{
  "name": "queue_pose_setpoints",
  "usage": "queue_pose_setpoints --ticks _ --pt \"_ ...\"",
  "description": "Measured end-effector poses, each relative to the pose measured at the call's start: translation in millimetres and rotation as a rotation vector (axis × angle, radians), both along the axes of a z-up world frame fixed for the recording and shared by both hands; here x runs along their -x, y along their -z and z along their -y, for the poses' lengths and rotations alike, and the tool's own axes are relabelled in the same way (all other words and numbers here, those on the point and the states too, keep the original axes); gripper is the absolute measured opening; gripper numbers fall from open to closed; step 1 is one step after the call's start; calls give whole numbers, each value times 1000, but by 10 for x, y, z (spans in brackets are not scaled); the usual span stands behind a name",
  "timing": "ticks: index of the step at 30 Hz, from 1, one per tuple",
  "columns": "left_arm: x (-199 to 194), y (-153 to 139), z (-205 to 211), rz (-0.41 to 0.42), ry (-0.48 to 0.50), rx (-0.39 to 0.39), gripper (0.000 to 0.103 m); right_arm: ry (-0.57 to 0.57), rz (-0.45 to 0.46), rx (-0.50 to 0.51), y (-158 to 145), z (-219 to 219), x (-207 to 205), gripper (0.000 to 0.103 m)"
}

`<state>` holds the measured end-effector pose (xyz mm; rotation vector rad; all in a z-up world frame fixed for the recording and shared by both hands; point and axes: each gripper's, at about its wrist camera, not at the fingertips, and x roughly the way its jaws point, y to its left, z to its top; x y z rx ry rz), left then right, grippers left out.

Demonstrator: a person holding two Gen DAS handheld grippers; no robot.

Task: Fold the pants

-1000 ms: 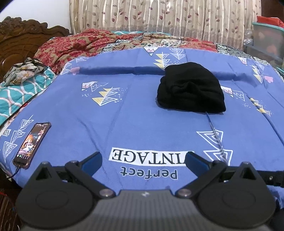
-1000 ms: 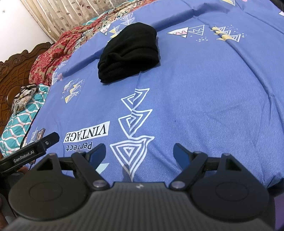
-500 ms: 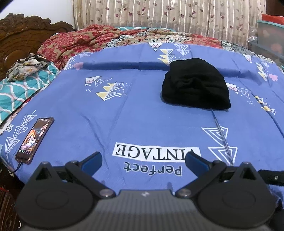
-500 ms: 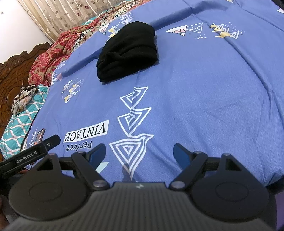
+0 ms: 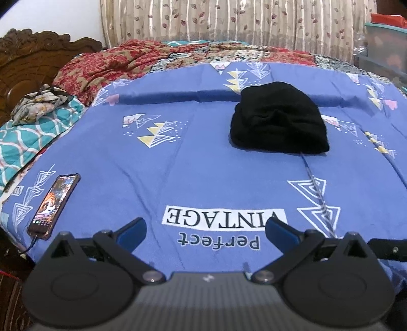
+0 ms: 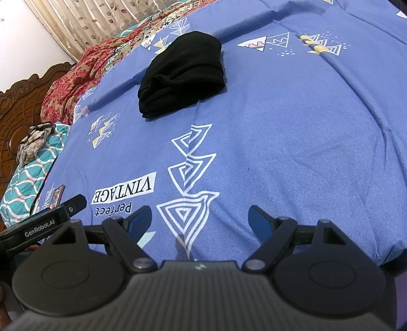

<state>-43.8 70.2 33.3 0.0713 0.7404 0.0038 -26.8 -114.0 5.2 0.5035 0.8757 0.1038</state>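
The black pants (image 5: 278, 119) lie as a compact folded bundle on the blue bedsheet (image 5: 178, 163), far ahead and right of centre. They also show in the right wrist view (image 6: 183, 73), up and left of centre. My left gripper (image 5: 206, 231) is open and empty, low over the near edge of the bed by the "Perfect VINTAGE" print. My right gripper (image 6: 199, 220) is open and empty, also at the near edge, well short of the pants. The left gripper's body (image 6: 43, 224) shows at the left of the right wrist view.
A phone (image 5: 54, 203) with a lit screen lies on the sheet at the near left, cable attached. A red floral blanket (image 5: 114, 63), a teal quilt (image 5: 28, 137) and a carved wooden headboard (image 5: 30, 63) lie far left. Curtains (image 5: 229, 20) and a plastic bin (image 5: 384, 43) stand behind.
Both grippers have drawn back slightly from the bed and stay open. The left view has shifted a little; the pants have not moved.
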Motion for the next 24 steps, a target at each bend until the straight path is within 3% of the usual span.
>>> queue_pose_setpoints --ticks 12,24 --pt "36 2 -3 -17 50 41 103 0 0 0 -1 1 1 85" --pt "12 35 -21 -56 38 62 103 0 3 2 -17 5 14 85"
